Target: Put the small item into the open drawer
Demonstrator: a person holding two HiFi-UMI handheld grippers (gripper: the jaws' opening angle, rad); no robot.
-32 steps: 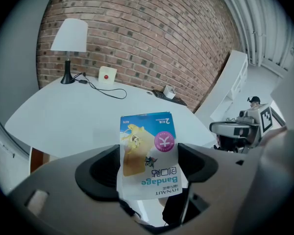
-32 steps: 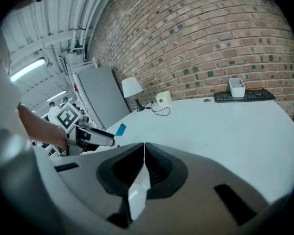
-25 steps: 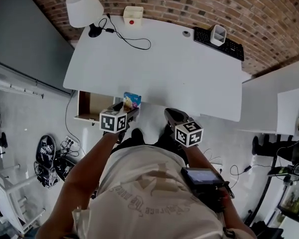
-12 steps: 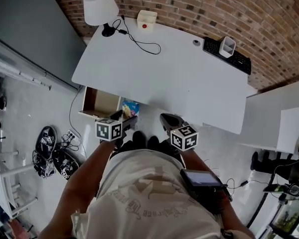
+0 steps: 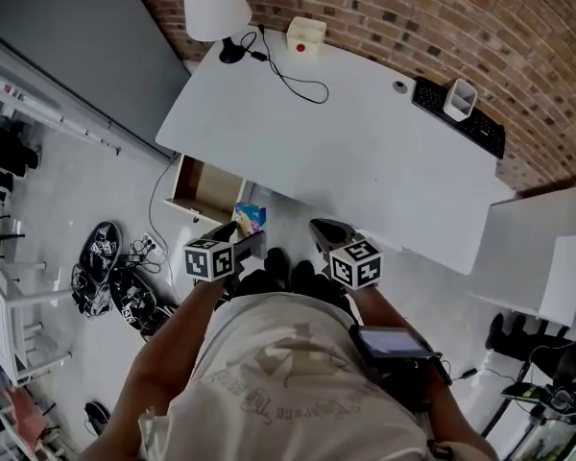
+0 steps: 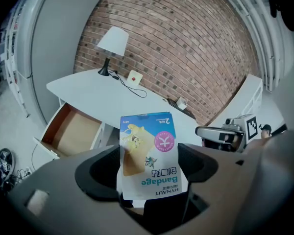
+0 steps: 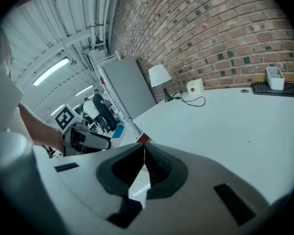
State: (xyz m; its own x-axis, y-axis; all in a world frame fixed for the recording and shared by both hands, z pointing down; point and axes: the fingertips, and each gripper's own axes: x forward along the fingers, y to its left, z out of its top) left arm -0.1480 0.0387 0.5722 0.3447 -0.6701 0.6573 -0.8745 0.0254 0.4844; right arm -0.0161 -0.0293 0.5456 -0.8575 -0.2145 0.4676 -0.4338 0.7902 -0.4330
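A small bandage packet (image 6: 148, 155), white and blue, stands upright between the jaws of my left gripper (image 6: 149, 161), which is shut on it. In the head view the packet (image 5: 251, 217) hangs over the floor just off the front edge of the white desk (image 5: 365, 152), to the right of the open drawer (image 5: 204, 190). The drawer (image 6: 71, 131) shows a bare brown bottom. My left gripper (image 5: 247, 240) sits below the packet. My right gripper (image 5: 324, 229) is held beside it, shut (image 7: 143, 142) with nothing in it.
On the desk stand a white lamp (image 5: 216, 8), a white box with a red button (image 5: 305, 35), a black cable (image 5: 293, 77), a keyboard (image 5: 461, 115) and a white holder (image 5: 459, 97). Shoes (image 5: 101, 257) lie on the floor at left. A second white table (image 5: 547, 248) stands at right.
The view has drawn back from the desk. The left gripper with the packet has come off the desk's front edge and now sits lower, beside the drawer. The right gripper stays shut.
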